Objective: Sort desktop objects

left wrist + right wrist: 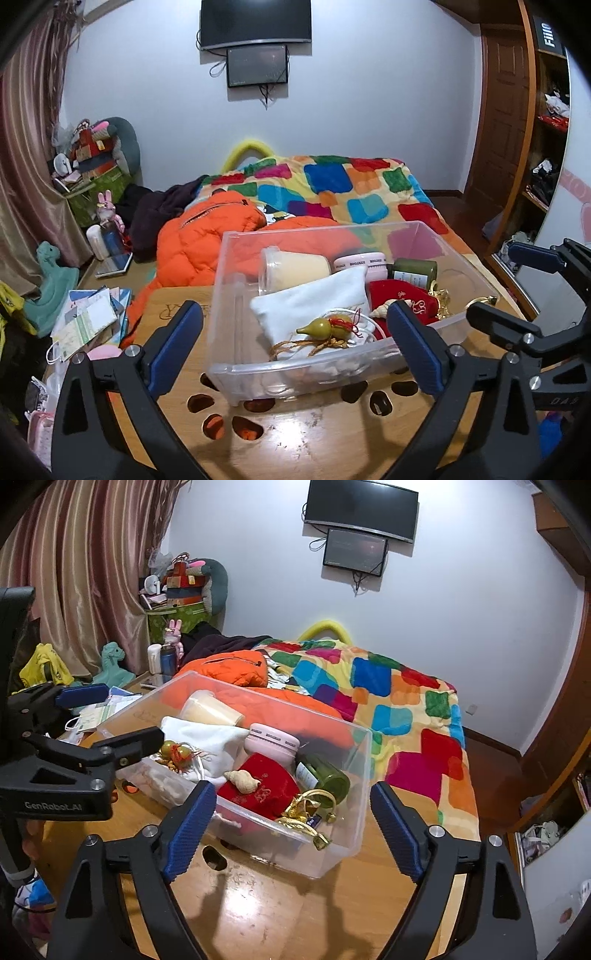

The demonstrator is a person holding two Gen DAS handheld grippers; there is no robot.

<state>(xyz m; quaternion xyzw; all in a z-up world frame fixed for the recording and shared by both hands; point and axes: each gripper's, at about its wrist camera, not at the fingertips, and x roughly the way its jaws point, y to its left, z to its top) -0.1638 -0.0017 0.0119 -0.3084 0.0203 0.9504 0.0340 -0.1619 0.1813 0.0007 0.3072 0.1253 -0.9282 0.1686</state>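
Already the clear plastic bin (236,295) held small objects, while left gripper (295,343) and right gripper (295,823) gaped empty.

A home bedroom: a patchwork blanket (343,188) is covering the bed beneath a wall-mounted television (255,23), curtains (85,572) hanging alongside.

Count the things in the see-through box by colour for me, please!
In the clear plastic bin:
Red: 1, velvet pouch
White: 1, cloth bag
Pink: 1, small case
Cream: 1, cup
Green: 2, jar, gourd charm
Gold: 1, ornament pile
Beige: 1, seashell
Total: 8
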